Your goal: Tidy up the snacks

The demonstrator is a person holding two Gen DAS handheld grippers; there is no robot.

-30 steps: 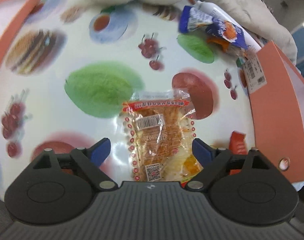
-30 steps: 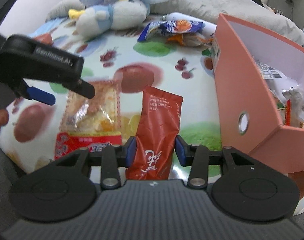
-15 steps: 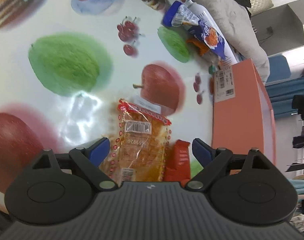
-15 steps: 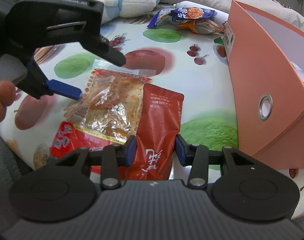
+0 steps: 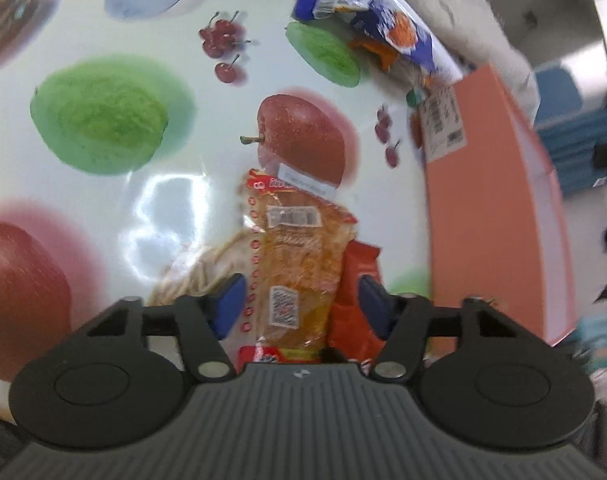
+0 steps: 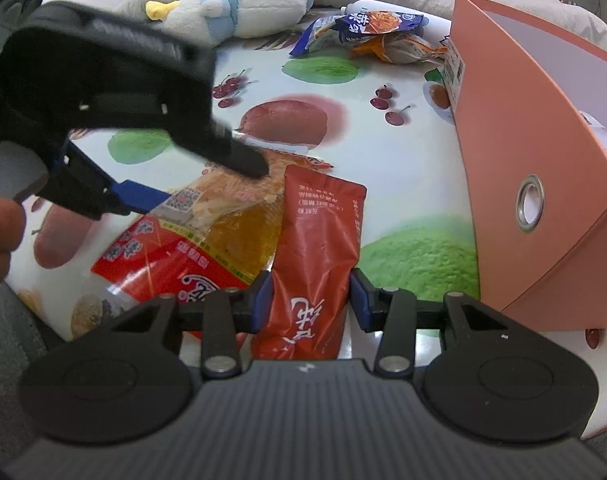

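Right gripper (image 6: 310,295) pinched near end of red packet (image 6: 317,256); left gripper (image 5: 300,299) spread, straddling clear snack bag (image 5: 299,256) on counter (image 5: 183,184).

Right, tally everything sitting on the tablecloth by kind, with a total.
Snack packets: 4 (red packet in the right claw, clear orange packet between the left claw's fingers, blue packet, orange packet)
Plush toys: 1 (penguin)
Orange boxes: 1
Total: 6
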